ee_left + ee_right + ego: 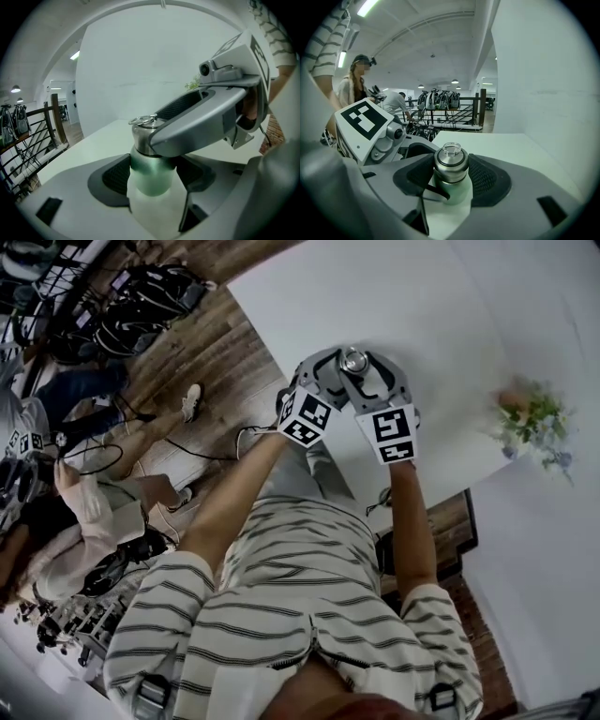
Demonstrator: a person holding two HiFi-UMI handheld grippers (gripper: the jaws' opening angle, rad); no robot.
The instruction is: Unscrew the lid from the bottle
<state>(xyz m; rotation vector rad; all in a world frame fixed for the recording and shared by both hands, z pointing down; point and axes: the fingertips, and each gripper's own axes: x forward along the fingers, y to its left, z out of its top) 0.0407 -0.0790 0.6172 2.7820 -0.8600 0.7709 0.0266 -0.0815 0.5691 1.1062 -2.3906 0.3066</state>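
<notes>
On the white table (422, 315), left claw (152, 176) grips the bottle (150, 188); right claw (452, 177) clamps its lid (451, 163).

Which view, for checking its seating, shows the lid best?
Right gripper view: the lid shows whole, from above, between jaws. Left gripper view has a jaw covering its side; head view shows only a tiny top.

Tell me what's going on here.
A person holds a two-jaw gripper in each hand over a white table. The left gripper brackets the body of the green bottle, pads apparently against it. The right gripper sits around the metal lid, which is still on the bottle. Unscrewing looks about to start.
</notes>
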